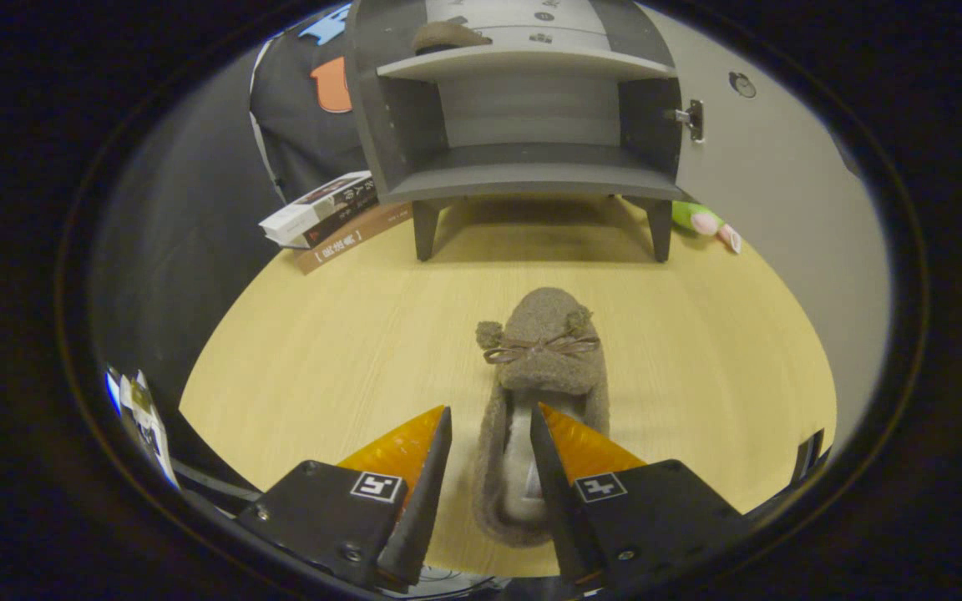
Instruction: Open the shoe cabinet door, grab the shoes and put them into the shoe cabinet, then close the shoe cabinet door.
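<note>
A brown fuzzy slipper [541, 351] with a small bow lies on the wooden table [322, 359], toe pointing at the cabinet. My gripper [491, 409] is open and low over the slipper's heel end. One finger is down inside the shoe's opening; the other stands just outside the shoe's left wall, with a strip of table showing between them. The grey shoe cabinet [523, 175] stands beyond on short legs. Its door [782, 192] is swung open to the right. A second brown slipper [448, 35] rests on the upper shelf; the lower shelf is bare.
A stack of books [335, 219] lies left of the cabinet's front leg. A green and pink soft toy [706, 221] sits by the right leg, under the open door. The table's rounded edge runs close on both sides.
</note>
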Tool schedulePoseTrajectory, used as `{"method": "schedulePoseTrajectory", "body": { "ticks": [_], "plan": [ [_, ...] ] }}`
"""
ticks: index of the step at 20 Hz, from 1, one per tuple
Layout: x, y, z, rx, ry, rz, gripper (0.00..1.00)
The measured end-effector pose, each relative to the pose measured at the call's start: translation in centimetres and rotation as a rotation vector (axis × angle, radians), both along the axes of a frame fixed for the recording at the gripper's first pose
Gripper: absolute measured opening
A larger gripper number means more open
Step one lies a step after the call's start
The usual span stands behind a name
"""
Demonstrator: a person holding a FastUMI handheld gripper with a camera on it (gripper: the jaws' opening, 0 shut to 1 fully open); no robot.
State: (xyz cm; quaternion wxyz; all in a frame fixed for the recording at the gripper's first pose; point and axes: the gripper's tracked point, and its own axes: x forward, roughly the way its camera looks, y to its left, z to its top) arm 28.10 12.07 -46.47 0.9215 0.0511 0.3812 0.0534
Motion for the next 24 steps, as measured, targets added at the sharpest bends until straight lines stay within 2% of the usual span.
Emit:
{"method": "schedulePoseTrajectory", "body": {
  "ticks": [3,9,13,14,15,17,19,24],
  "plan": [
    [2.1,-0.1,-0.9,0.020,0.013,-0.015,0.61],
    [4.9,0.2,-2.5,0.049,0.045,-0.038,0.54],
    [5.8,-0.8,-2.9,0.017,0.053,-0.067,0.49],
    [5.8,-1.3,-2.9,0.013,0.057,-0.085,0.44],
    [5.9,-0.8,-2.9,0.028,0.061,-0.073,0.22],
    [5.6,-0.4,-2.7,0.037,0.065,-0.053,0.11],
    [5.2,-0.4,-2.4,0.046,0.063,-0.040,0.07],
    [4.0,-1.1,1.9,0.024,-0.018,-0.027,0.07]
  ]
}}
